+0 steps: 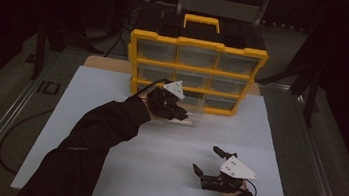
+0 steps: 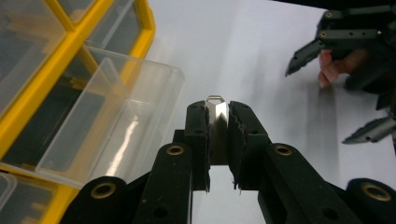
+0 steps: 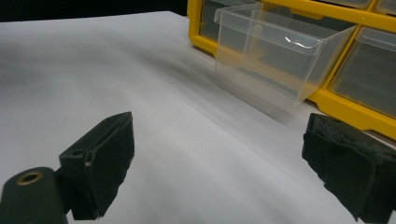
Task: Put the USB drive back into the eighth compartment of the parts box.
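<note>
Nearest the lens in the left gripper view, the left gripper has its fingers closed on a small flat metal piece, which stands on end between the pads with its looped tip poking out past their ends; what kind of part it is I cannot tell. Just to the left of that tip in this view lies the clear drawer, pulled partway out of the yellow organizer and open at the top. From the high view, the same gripper hangs just in front of the cabinet's bottom row, with the drawer right beside it, so the piece's long axis runs along the fingers and the drawer mouth sits to one side and slightly below. The likely next move is a short carry over that rim, then a release. The right gripper rests on the white bench well apart from the drawer, its fingers spread wide and empty; the left hand is clearly the nearer one.
</note>
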`<state>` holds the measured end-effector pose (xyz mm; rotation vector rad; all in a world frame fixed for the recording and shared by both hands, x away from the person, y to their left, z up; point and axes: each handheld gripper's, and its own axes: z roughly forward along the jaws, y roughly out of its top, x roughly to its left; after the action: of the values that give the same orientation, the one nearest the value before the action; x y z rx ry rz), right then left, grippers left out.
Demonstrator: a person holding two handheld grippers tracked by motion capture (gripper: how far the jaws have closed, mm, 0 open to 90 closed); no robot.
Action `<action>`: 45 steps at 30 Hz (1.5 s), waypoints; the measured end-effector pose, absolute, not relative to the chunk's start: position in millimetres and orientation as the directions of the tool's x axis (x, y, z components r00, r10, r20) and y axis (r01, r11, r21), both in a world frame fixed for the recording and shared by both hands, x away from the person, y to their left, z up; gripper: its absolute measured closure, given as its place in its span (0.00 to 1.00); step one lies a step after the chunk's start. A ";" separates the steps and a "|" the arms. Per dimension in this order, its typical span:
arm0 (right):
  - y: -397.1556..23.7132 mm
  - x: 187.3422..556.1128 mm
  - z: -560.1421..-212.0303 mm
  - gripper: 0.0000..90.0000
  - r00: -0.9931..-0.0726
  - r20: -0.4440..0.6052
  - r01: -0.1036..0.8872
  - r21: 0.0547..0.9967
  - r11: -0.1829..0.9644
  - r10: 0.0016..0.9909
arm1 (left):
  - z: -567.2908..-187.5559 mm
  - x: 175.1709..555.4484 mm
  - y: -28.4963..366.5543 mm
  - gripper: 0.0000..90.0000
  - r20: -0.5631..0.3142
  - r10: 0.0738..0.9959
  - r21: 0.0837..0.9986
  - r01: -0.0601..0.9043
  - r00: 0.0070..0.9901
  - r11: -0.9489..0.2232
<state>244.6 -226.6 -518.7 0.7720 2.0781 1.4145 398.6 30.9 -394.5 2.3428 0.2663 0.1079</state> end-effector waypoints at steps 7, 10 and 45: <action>-226.5 244.5 -518.4 0.10 -0.710 -0.093 0.169 0.940 0.297 0.698 | -391.7 408.4 29.3 0.89 -0.006 0.248 0.716 0.178 0.969 -0.675; -226.5 244.7 -518.8 0.10 -0.711 -0.094 0.171 0.938 0.301 0.697 | -391.0 412.2 29.4 0.89 -0.007 0.261 0.720 0.186 0.965 -0.669; -225.7 246.1 -519.3 0.10 -0.714 -0.087 0.172 0.940 0.295 0.695 | -414.6 448.7 22.0 0.89 -0.058 0.475 0.736 0.359 0.878 -0.574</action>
<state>246.1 -225.7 -519.3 0.7719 2.0810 1.4203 448.7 22.0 -414.6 2.2400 0.5971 0.1846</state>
